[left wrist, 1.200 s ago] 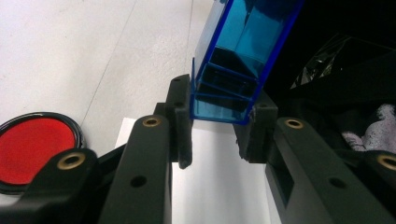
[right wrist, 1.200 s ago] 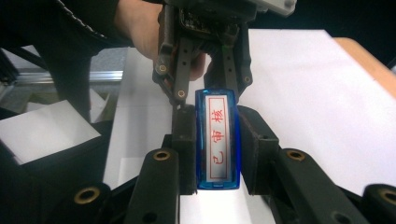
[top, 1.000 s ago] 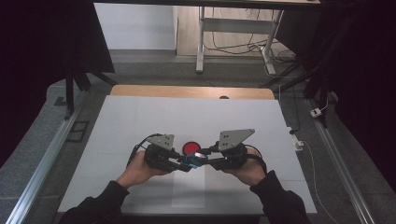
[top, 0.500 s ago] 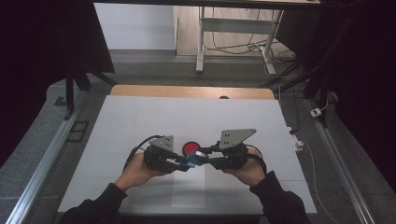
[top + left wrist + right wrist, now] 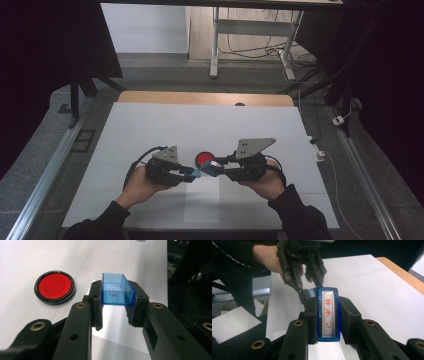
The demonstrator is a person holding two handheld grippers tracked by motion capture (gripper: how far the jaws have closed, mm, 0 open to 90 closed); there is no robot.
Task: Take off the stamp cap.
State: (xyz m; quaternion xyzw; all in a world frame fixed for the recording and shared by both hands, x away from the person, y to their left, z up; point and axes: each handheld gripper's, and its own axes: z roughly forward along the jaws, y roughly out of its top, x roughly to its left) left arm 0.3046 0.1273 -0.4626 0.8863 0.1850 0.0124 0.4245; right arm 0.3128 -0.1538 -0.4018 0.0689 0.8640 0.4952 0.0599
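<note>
- Little has shifted since the earlier high view: both hands remain low over the near middle of the white table (image 5: 150, 130), the two grippers tip to tip, with the left one drawn only slightly toward the right one.
- Surroundings: a round red ink pad in a black rim (image 5: 204, 158) lies flat on the table just beyond the meeting point of the two grippers. In the left gripper view the same pad (image 5: 54, 287) sits ahead and to the left of the jaws, apart from them.
- A glossy, lighter rectangular patch of the table surface (image 5: 202, 200) lies beneath and nearer than the grippers.
- Obstructions: nothing stands between the grippers and the pad; each gripper faces the other closely.
- Left gripper (image 5: 189, 172): jaws closed on a clear blue rectangular plastic cap (image 5: 117, 289), gripped by its two long side walls, hollow interior facing the camera, held off the table.
- Right gripper (image 5: 207, 170): jaws clamped on a blue rectangular stamp body (image 5: 328, 315), its white label with red characters facing the camera.
- In the right gripper view the left gripper (image 5: 308, 293) with its hand (image 5: 265, 257) sits directly beyond the stamp, the cap just at the stamp's far end; whether they touch cannot be told.
</note>
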